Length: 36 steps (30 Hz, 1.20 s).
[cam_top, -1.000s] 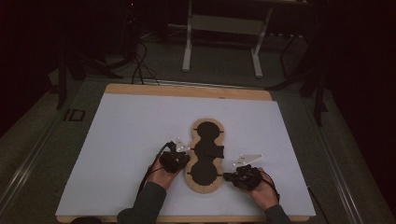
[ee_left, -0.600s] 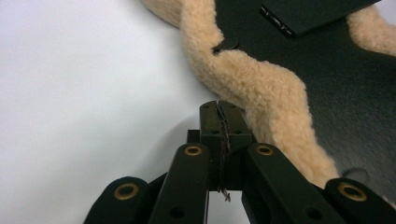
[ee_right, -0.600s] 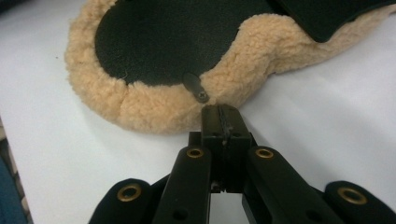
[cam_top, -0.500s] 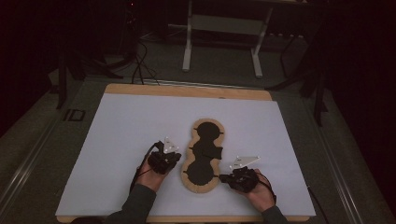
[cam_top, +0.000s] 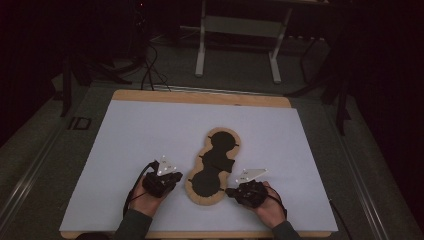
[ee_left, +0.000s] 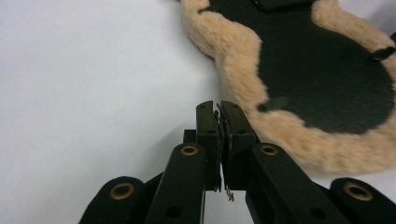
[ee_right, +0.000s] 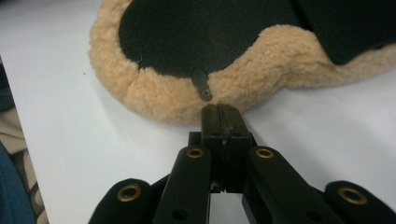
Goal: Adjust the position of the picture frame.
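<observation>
A peanut-shaped pad (cam_top: 212, 167) lies flat on the white table, black in the middle with a tan fleece rim. My left gripper (cam_top: 175, 179) rests on the table just left of the pad's near lobe, jaws shut with nothing held. In the left gripper view its tips (ee_left: 219, 109) sit a short way off the fleece rim (ee_left: 243, 51). My right gripper (cam_top: 230, 191) is at the near lobe's right edge, also shut. In the right gripper view its tips (ee_right: 222, 112) come right up to the fleece (ee_right: 159, 98), below a small black tab (ee_right: 201, 85).
The white sheet (cam_top: 150, 130) covers a wooden table top whose edge (cam_top: 200, 97) shows at the back. A metal stand (cam_top: 240, 30) and cables (cam_top: 150, 70) sit on the dark floor beyond. A blue sleeve (ee_right: 11, 186) shows at the left of the right gripper view.
My left gripper has drawn back from the pad, moving left and toward the near edge. The right gripper has edged slightly left toward the pad's rim. The pad has not moved.
</observation>
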Tool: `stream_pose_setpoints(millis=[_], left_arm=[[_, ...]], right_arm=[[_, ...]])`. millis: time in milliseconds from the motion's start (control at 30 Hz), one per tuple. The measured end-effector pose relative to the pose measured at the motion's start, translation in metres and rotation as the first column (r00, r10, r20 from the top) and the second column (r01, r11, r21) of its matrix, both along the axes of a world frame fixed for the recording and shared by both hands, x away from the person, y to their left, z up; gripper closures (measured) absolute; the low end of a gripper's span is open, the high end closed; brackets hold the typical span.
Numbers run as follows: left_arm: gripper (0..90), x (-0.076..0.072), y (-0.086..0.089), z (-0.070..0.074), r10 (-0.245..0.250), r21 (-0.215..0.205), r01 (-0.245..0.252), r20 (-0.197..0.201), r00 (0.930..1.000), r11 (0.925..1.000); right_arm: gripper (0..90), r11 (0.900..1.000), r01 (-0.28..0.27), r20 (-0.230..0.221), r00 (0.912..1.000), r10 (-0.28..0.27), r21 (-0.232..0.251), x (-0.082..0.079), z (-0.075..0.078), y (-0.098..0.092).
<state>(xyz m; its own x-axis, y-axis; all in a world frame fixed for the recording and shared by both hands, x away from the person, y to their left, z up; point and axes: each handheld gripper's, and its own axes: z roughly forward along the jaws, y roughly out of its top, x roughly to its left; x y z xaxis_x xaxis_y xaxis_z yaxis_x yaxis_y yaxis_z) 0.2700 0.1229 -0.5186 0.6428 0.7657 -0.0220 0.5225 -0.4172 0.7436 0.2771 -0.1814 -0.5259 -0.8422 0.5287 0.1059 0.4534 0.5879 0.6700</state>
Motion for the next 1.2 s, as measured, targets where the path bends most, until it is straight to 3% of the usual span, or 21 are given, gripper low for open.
stream_pose_setpoints(millis=[233,267,333,700,1067,1200], left_arm=[[87.9,-0.015,0.009,0.009,-0.012,-0.041,0.013,0.024,0.9997,0.9991],[88.5,-0.023,0.012,0.011,-0.012,-0.059,0.014,0.028,0.9995,0.9982],[89.1,-0.027,0.015,0.011,-0.013,-0.057,0.014,0.027,0.9995,0.9982],[89.6,-0.031,0.031,0.010,0.036,-0.074,-0.035,0.013,0.9993,0.9967],[89.5,-0.030,0.027,0.007,0.029,-0.040,-0.029,0.001,0.9996,0.9988],[89.5,-0.029,0.027,0.006,0.027,-0.031,-0.027,-0.001,0.9996,0.9991]], right_arm=[[90.0,1.000,-0.030,0.005,0.9995,0.030,-0.005,0.002,0.000,0.017],[90.0,1.000,-0.031,0.006,0.9995,0.031,-0.004,0.002,0.000,0.020],[90.0,1.000,-0.030,0.004,0.9995,0.030,0.000,0.002,0.000,0.024],[90.0,0.999,-0.050,0.017,0.9986,0.050,-0.012,0.007,0.000,0.045],[90.0,0.995,-0.077,0.025,0.9966,0.079,-0.060,0.015,0.004,0.075],[90.0,0.995,-0.081,0.023,0.9963,0.082,-0.057,0.018,0.003,0.082]])
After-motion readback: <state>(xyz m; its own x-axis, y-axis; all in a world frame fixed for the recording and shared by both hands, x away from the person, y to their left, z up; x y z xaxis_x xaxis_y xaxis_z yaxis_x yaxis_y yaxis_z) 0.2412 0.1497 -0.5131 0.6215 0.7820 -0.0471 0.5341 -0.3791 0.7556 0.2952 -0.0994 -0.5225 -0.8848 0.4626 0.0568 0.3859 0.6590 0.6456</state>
